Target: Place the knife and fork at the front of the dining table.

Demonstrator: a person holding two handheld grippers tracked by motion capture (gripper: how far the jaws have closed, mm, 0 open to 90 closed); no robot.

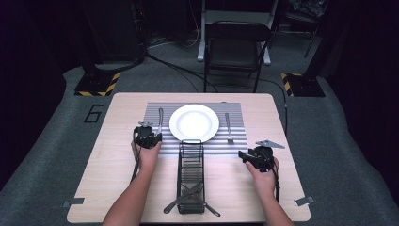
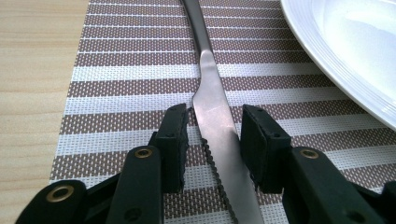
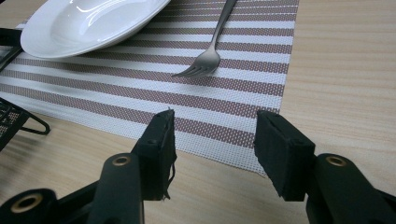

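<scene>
1. Two grippers in play. In the left gripper view, the left gripper [image 2: 212, 140] has its jaws set narrow around the knife [image 2: 212, 116]: the blade lies flat between the pads with a gap on each side, pads not pressing on it.
2. Knife runs from bottom centre up to top centre of that view, serrated edge toward the left pad; it lies on the striped placemat [image 2: 126, 70]. In the high view the left gripper [image 1: 148, 136] sits left of centre, at the knife's [image 1: 160, 120] lower end.
3. Plate [image 2: 355, 51], white, fills the upper right of the left gripper view, just beside the knife, not touching as far as I can tell. High view: plate [image 1: 194, 122] at centre of the mat [image 1: 235, 141].
4. Right gripper [image 3: 215, 144]: jaws about half apart, nothing between them but bare table [image 3: 345, 74] and the mat's near edge [image 3: 233, 135]. High view puts it lower right [image 1: 256, 157], off the mat, on the wood.
5. Fork [image 3: 205, 58] lies on the mat in the upper centre of the right gripper view, tines toward the camera, well apart from the jaws; high view: fork [image 1: 228, 127] right of the plate.
6. Black wire rack [image 1: 191, 176] at bottom centre of the high view, between the two forearms, below the plate; some utensils stick out at its lower end, prob. cutlery, too small to tell which.
</scene>
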